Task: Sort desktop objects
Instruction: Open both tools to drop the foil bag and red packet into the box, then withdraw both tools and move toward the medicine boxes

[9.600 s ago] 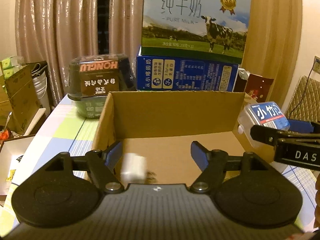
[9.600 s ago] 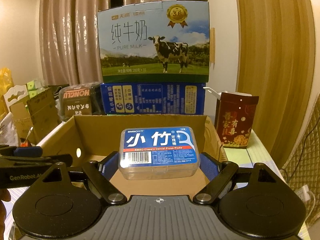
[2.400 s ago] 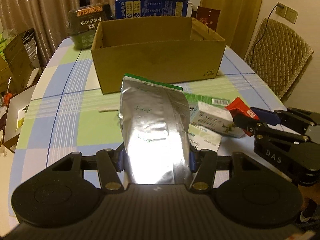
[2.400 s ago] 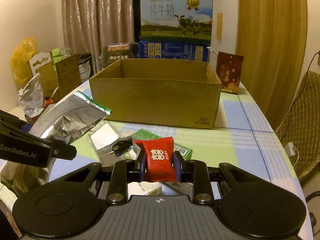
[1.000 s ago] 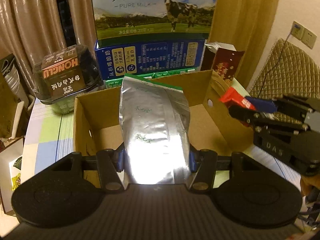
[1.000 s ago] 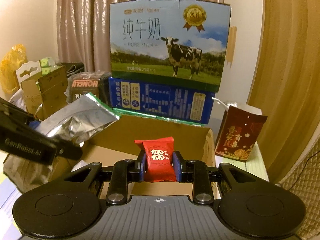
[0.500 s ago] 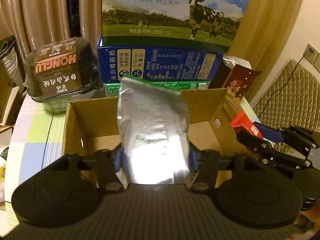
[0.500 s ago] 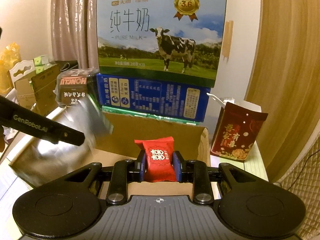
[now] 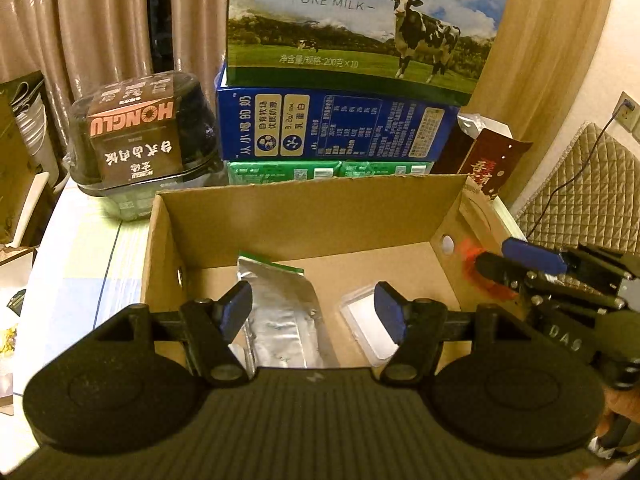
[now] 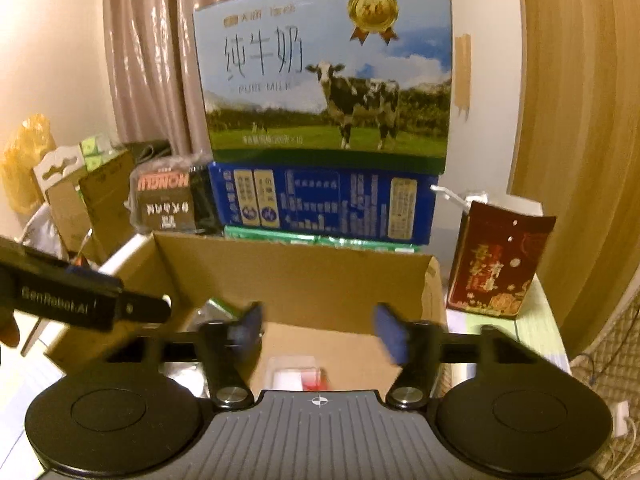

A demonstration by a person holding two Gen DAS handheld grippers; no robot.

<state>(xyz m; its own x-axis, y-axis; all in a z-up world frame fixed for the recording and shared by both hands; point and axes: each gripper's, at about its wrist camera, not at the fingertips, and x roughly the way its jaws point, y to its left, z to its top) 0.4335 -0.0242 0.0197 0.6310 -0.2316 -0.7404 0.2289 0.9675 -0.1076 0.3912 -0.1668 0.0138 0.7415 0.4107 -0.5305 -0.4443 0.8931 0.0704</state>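
Cardboard box (image 9: 304, 220): drop-off step judged in hand. Left gripper (image 9: 312, 312): fingers spread, nothing held, hung above the box. Foil pouch (image 9: 280, 312): lain on the box floor, beside a clear plastic case (image 9: 364, 320). Right gripper (image 10: 320, 328): fingers spread, nothing held; a red packet (image 10: 312, 380) is seen blurred beneath, inside the box. Next move, as judged: both grippers to be withdrawn for further items. Milk cartons (image 9: 352, 32), stacked behind, are not in the way.
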